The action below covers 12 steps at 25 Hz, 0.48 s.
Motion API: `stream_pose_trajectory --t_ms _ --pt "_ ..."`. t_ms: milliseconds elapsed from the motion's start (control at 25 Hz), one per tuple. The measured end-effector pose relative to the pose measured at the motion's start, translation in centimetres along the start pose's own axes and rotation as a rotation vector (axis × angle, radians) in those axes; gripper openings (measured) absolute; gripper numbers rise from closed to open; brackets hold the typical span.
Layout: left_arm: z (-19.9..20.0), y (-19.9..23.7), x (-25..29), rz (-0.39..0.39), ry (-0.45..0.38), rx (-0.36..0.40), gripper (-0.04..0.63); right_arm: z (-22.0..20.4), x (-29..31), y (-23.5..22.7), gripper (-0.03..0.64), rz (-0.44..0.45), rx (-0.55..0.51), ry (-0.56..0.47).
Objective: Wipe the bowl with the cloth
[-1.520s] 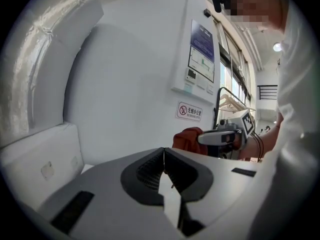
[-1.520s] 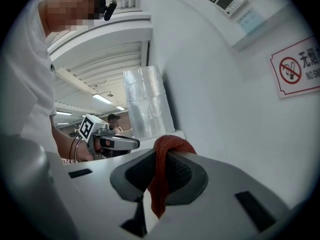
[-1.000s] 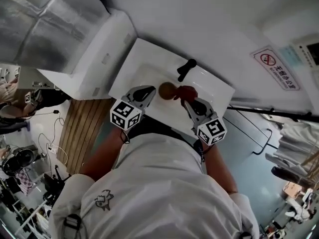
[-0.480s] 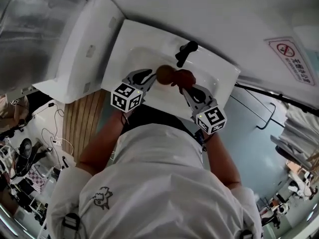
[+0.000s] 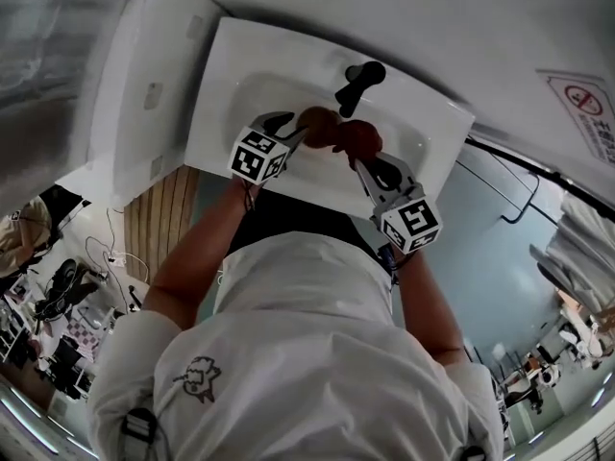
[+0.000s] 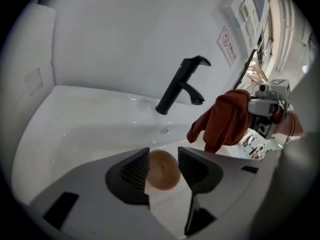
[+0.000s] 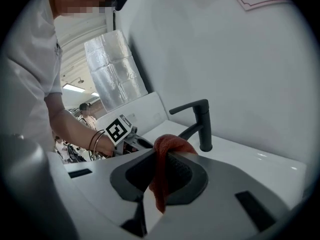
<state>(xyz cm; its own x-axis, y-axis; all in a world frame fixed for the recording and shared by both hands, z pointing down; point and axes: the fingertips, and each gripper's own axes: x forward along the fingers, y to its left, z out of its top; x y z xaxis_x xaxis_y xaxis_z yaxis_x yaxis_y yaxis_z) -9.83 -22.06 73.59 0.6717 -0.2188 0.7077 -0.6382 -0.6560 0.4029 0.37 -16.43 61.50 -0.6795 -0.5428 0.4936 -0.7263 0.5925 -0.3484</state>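
Here, my left gripper [image 6: 162,155] is opening its 2 jaws around the bowl [image 6: 163,174] in the sink [image 6: 90,119]; my right gripper [image 7: 162,158] is pinching the soft cloth [image 7: 169,145]. The bowl is looking light, rigid, slippery: I'm favouring its rim.

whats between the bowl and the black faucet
Only bare white sink basin with a small round fitting; the left gripper view shows it between the bowl and the faucet.

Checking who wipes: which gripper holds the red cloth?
The right gripper: its jaws pinch the cloth; the left gripper is opening its jaws, the brown bowl between them.
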Motion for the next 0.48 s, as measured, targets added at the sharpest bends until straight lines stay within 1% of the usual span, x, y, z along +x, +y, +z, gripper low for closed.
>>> stream_pose_trajectory --t_ms 200,400,480 --pt "-2.3 1.5 3.3 0.013 0.099 0.008 0.198 -1.4 0.4 -0.7 0.052 -0.013 0.034 0.013" --pt "-4.4 2.9 5.7 0.024 0.162 -0.046 0.202 -2.2 0.6 -1.0 0.052 -0.026 0.057 0.024" --pt "-4.8 3.3 6.3 0.024 0.184 -0.050 0.202 -2.3 0.7 -1.0 0.052 -0.029 0.062 0.023"
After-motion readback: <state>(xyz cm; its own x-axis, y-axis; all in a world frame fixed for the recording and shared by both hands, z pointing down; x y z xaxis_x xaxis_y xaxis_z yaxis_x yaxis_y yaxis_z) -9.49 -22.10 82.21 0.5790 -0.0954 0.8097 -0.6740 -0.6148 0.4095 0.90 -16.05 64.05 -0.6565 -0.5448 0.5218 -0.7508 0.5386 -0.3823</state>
